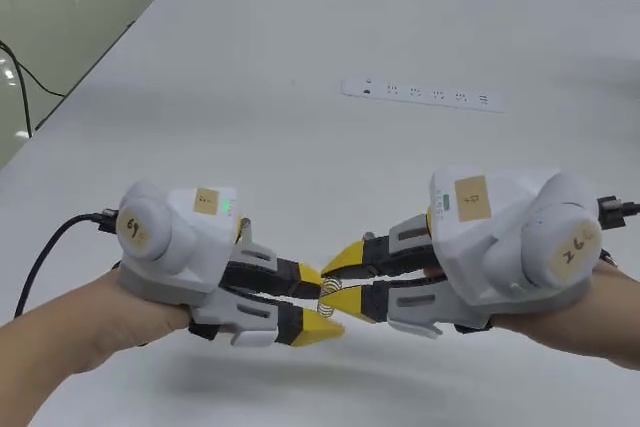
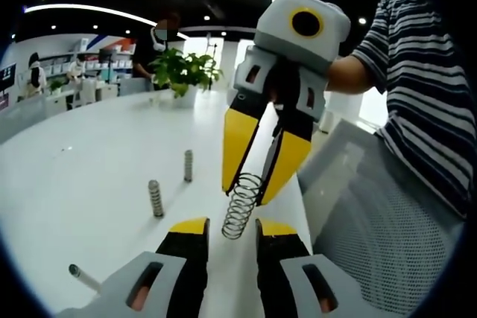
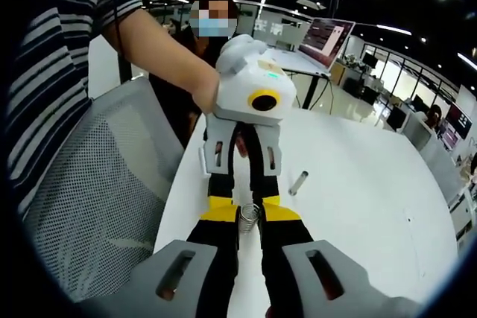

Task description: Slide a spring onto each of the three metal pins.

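The tan stickers (image 1: 472,197) on both my tongs carry handwritten marks that I cannot read in the head view. My right gripper (image 2: 250,191) pinches the upper end of the spring (image 2: 240,210). My left gripper (image 2: 232,229) stands spread, with the spring's lower end between its tips. The left gripper view gives me a near pin (image 2: 155,199) and a far pin (image 2: 188,165) on the table (image 2: 74,184), both upright and each wearing a spring. The right gripper view gives a bare pin (image 3: 298,182) just past the tongs. A power strip (image 1: 420,94) lies well beyond, its print too small to read.
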`<state>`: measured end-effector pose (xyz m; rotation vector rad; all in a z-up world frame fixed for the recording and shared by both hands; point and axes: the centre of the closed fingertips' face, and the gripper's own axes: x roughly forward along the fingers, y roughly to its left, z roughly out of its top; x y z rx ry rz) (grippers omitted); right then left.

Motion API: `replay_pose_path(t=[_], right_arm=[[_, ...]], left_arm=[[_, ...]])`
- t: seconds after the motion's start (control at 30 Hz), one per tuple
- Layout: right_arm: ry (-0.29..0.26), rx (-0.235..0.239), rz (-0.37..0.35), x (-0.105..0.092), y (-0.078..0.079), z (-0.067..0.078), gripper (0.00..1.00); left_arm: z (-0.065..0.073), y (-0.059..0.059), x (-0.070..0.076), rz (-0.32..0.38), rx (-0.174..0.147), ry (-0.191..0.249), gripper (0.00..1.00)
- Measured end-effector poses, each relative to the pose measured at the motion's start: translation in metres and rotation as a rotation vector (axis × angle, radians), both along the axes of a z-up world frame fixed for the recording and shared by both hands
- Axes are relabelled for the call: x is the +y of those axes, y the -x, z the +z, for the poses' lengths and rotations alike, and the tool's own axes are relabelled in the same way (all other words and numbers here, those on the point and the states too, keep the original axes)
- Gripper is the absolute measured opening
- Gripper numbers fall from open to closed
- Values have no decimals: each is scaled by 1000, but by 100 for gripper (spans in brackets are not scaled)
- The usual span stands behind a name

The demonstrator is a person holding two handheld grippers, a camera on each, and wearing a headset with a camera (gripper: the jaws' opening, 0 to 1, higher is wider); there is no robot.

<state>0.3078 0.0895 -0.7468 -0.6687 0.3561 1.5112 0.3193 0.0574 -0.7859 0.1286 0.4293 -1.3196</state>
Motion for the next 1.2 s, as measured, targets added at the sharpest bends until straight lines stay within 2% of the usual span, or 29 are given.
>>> replay_pose_path(t=[0.3, 0.7, 0.97, 1.2], right_arm=[[6, -10, -16, -3, -5, 0, 7], [13, -26, -40, -7, -12, -2, 7], [18, -33, -48, -8, -14, -5, 7], [21, -37, -55, -9, -16, -7, 7]], left_arm=[[-2, -2, 7, 31, 4, 0, 22], [0, -3, 24, 113, 20, 10, 38], [-2, -1, 39, 178, 32, 19, 49], [-4, -2, 55, 231, 44, 15, 56]])
